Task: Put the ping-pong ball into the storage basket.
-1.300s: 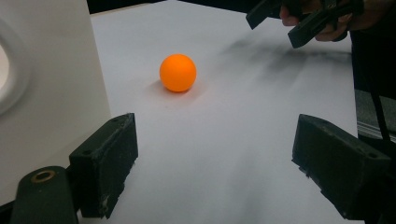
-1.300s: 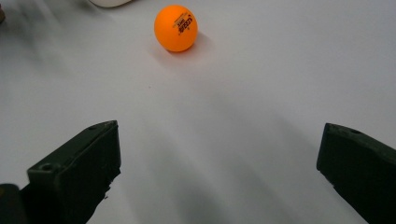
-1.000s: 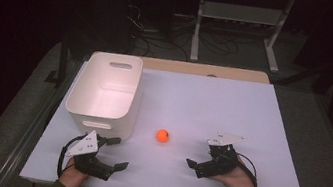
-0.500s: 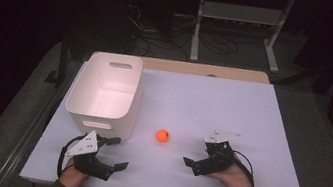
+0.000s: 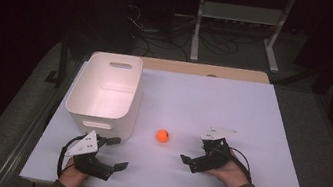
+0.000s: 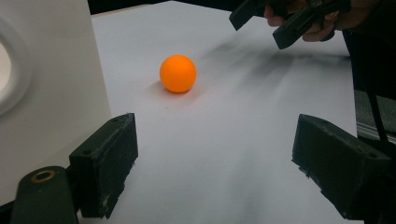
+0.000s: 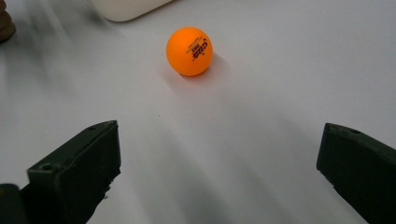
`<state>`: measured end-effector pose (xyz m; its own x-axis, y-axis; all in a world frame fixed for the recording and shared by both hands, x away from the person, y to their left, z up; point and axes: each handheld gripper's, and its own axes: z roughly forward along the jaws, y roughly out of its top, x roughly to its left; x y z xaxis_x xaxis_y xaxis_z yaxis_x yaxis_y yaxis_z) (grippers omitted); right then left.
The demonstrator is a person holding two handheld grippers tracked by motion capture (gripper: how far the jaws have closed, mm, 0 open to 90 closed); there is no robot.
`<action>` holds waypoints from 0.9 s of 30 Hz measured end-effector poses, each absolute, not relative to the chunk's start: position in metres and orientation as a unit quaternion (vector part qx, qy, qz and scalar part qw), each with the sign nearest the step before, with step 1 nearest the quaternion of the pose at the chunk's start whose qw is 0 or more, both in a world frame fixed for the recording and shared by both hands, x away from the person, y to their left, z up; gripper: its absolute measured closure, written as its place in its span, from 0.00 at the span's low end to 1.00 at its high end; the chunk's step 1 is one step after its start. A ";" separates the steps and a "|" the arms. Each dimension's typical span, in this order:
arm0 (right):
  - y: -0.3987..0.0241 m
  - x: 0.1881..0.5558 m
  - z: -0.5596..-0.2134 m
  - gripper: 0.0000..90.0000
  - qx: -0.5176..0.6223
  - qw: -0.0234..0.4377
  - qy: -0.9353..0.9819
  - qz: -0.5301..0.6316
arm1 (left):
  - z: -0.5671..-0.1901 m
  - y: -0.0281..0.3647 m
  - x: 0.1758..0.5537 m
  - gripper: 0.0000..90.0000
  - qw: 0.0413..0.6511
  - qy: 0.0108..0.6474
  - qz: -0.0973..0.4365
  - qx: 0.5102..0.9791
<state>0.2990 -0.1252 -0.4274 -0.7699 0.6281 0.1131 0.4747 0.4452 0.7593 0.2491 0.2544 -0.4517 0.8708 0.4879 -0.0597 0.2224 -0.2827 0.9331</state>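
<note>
Right gripper (image 5: 189,161) has crept left toward the ball (image 5: 162,135), jaws apart; left gripper (image 5: 115,153) parked, jaws apart; nothing grasped yet; bin (image 5: 82,105) empty.

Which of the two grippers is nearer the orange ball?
The right gripper: it sits just right of the ball, jaws aimed at it, while the left gripper rests lower by the table's front edge.
</note>
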 end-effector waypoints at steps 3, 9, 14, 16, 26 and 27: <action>-0.123 0.301 -0.428 0.00 0.325 0.092 0.846 0.413 | -0.452 0.254 0.249 0.15 0.555 0.225 0.119 0.792; -0.119 0.303 -0.427 0.00 0.323 0.091 0.847 0.413 | -0.452 0.254 0.249 0.15 0.555 0.224 0.120 0.792; -0.115 0.306 -0.426 0.00 0.319 0.090 0.848 0.414 | -0.452 0.254 0.249 0.15 0.555 0.224 0.119 0.792; -0.113 0.307 -0.426 0.00 0.318 0.090 0.848 0.415 | -0.452 0.254 0.249 0.15 0.555 0.224 0.119 0.792; -0.108 0.312 -0.424 0.00 0.315 0.089 0.847 0.418 | -0.452 0.254 0.249 0.15 0.555 0.224 0.119 0.792; -0.107 0.313 -0.424 0.00 0.317 0.089 0.847 0.418 | -0.452 0.254 0.249 0.15 0.555 0.224 0.119 0.792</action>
<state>0.3127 -0.1071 -0.4244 -0.7837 0.6104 0.1145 0.4620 0.4497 0.7644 0.2490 0.2543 -0.4517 0.8709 0.4878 -0.0605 0.2232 -0.2828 0.9329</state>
